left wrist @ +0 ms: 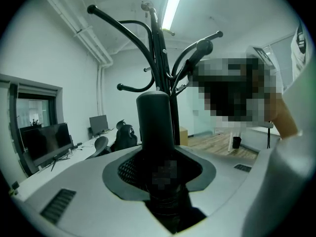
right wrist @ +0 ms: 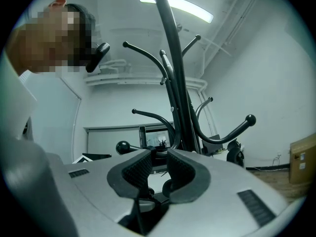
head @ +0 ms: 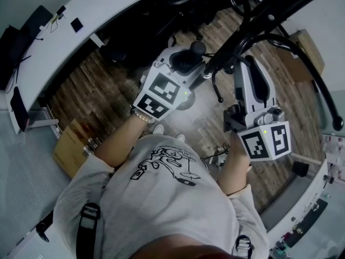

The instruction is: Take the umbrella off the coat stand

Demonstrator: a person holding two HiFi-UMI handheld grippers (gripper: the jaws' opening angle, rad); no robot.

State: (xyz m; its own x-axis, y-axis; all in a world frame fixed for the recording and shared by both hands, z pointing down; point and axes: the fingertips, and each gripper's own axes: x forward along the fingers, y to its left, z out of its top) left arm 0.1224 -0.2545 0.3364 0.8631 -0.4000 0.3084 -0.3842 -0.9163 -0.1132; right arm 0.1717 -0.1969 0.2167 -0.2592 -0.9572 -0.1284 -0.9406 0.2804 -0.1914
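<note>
A black folded umbrella (left wrist: 155,127) stands upright between the jaws of my left gripper (left wrist: 158,168), which is shut on it. In the head view the left gripper (head: 186,57) holds the umbrella (head: 193,52) right beside the pole of the black coat stand (head: 253,20). The coat stand (left wrist: 159,53) rises just behind the umbrella, its curved hooks spreading out. My right gripper (head: 246,65) is on the other side of the pole, near a low hook (head: 216,88). That right gripper (right wrist: 158,169) is open with nothing between its pads, and the coat stand (right wrist: 178,88) stands close ahead.
A long white desk (head: 108,12) curves along the back left with black office chairs under it. A cardboard box (head: 73,144) sits on the wood floor at left. The stand's long hook arms (head: 318,85) reach out to the right. Another desk edge (head: 312,209) runs at the lower right.
</note>
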